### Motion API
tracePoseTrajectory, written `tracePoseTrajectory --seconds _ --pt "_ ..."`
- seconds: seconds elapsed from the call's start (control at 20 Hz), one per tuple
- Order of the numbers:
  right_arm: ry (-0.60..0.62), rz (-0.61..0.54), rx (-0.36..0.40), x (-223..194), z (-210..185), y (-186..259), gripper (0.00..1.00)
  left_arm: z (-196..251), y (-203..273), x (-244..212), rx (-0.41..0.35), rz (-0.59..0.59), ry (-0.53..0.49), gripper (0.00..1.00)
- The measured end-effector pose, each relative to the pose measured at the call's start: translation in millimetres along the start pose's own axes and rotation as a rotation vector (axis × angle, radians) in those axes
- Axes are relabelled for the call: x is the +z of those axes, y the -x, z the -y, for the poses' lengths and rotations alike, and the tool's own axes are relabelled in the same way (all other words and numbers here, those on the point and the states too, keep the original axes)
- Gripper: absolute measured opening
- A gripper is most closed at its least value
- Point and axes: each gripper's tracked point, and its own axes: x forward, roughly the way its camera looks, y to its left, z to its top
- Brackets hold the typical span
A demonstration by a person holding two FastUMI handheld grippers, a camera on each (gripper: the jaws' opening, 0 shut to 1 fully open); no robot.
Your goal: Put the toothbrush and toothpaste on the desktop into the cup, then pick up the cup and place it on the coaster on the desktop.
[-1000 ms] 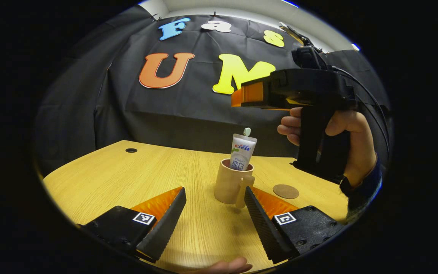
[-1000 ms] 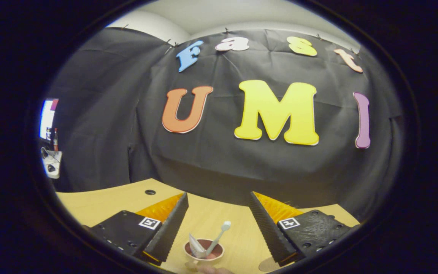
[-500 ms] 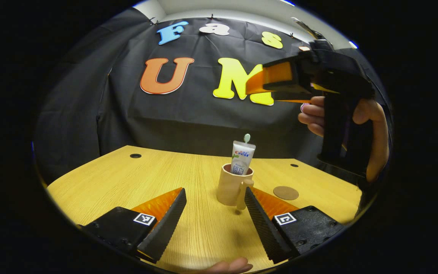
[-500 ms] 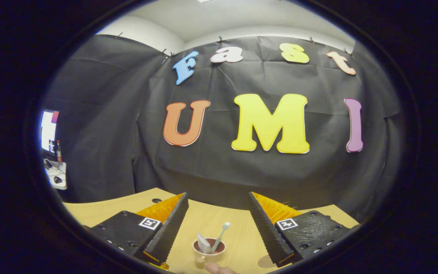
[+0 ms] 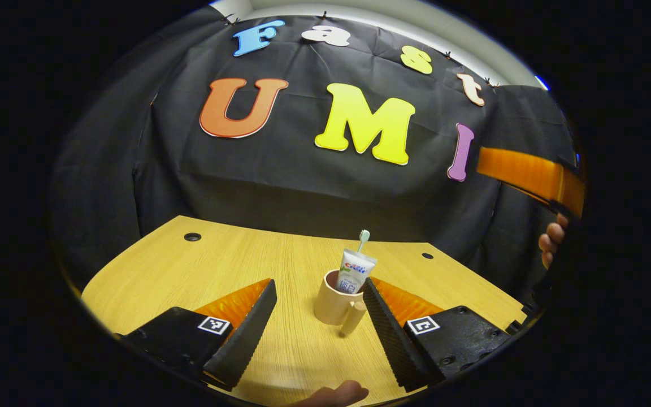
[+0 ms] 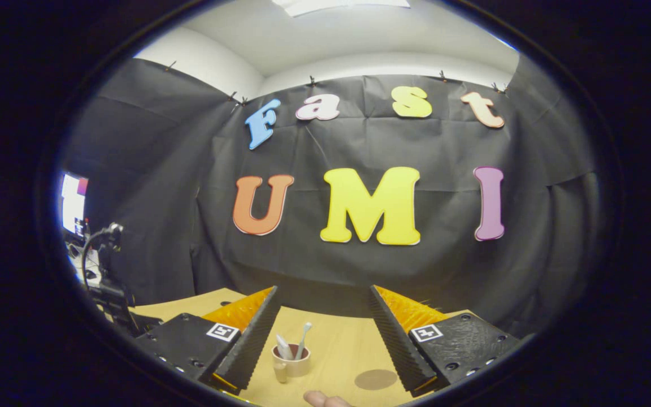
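A beige cup (image 5: 332, 301) with a handle stands on the wooden desktop (image 5: 235, 265); a toothpaste tube (image 5: 354, 272) and a toothbrush (image 5: 363, 237) stick up out of it. My left gripper (image 5: 317, 322) is open low over the desk, the cup just ahead between its fingertips, nearer the right finger. In the right gripper view the cup (image 6: 290, 362) sits farther off with the toothbrush (image 6: 303, 338) and tube (image 6: 282, 346) in it, and the round brown coaster (image 6: 376, 379) lies to its right. My right gripper (image 6: 321, 333) is open, held high above the desk.
The desk has round cable holes (image 5: 192, 237) near its back edge. The right gripper's body (image 5: 532, 176) and the hand holding it (image 5: 550, 240) hang at the right edge of the left gripper view. A stand with cables (image 6: 105, 271) is off the desk's left side.
The right gripper has pulled back and up to the right, away from the cup. The left gripper has moved nearer, so the cup sits lower between its fingers.
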Motion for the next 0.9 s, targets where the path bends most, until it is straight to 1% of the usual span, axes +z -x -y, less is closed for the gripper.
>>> tracePoseTrajectory --seconds 0.1,0.15,0.25,0.35,0.45,0.6,0.7,0.85,0.9 --pt "0.006 -0.001 -0.020 -3.2 16.1 18.7 0.94 6.9 -7.5 6.0 -0.012 -0.051 -0.027 0.98" --pt "0.007 -0.003 -0.022 -6.4 22.6 28.2 0.94 12.1 -12.6 2.6 -0.022 -0.105 -0.038 0.97" --pt "0.001 -0.016 -0.042 -15.8 41.7 45.7 0.94 14.2 -21.8 -8.2 -0.016 -0.213 -0.054 0.98" --pt "-0.017 -0.028 -0.061 -24.0 61.2 62.1 0.94 15.5 -32.0 -24.7 0.006 -0.348 -0.038 0.97" --pt "-0.038 -0.033 -0.079 -29.9 80.1 77.9 0.96 27.6 -43.8 -39.3 -0.011 -0.466 -0.005 0.97" --pt "-0.085 -0.035 -0.115 -39.7 111.0 97.6 0.94 29.5 -56.0 -54.0 0.046 -0.602 -0.059 0.97" --pt "-0.112 -0.034 -0.142 -45.8 132.1 108.1 0.94 33.9 -57.2 -63.6 0.065 -0.714 -0.058 0.97" --pt "-0.147 -0.040 -0.169 -56.7 158.2 120.2 0.95 39.2 -67.4 -64.8 0.091 -0.804 -0.066 0.97" --pt "-0.154 -0.044 -0.168 -61.4 162.4 125.0 0.93 40.5 -68.9 -67.6 0.096 -0.837 -0.071 0.96"
